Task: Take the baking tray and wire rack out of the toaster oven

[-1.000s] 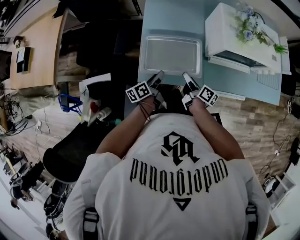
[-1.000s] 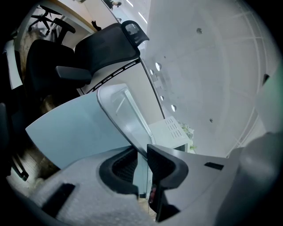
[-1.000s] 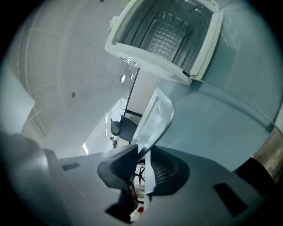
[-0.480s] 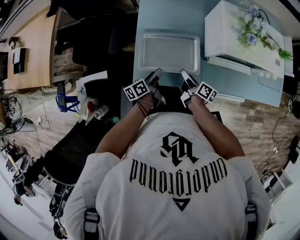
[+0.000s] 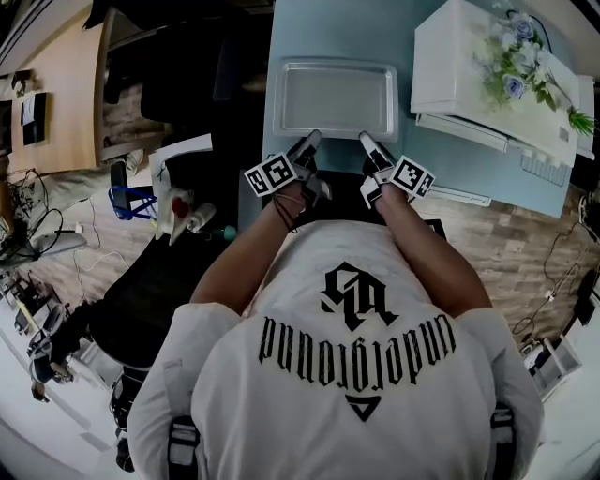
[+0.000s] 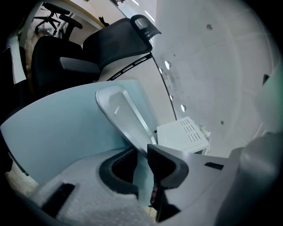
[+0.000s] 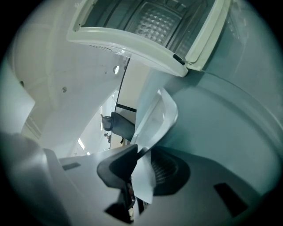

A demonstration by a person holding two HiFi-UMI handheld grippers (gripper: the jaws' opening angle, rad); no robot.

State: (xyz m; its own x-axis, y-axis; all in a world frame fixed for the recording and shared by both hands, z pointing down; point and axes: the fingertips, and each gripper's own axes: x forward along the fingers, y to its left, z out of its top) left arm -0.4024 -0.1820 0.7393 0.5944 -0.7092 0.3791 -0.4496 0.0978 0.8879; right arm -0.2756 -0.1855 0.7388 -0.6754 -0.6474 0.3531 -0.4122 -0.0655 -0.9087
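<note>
Blue table [image 5: 337, 28]: baking tray [image 5: 333, 98] sunk lower since earlier.

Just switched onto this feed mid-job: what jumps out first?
The silver baking tray over the pale blue table, its near rim pinched by the left tool and the right tool. To its right stands the white toaster oven, door open, flowers on top.
</note>
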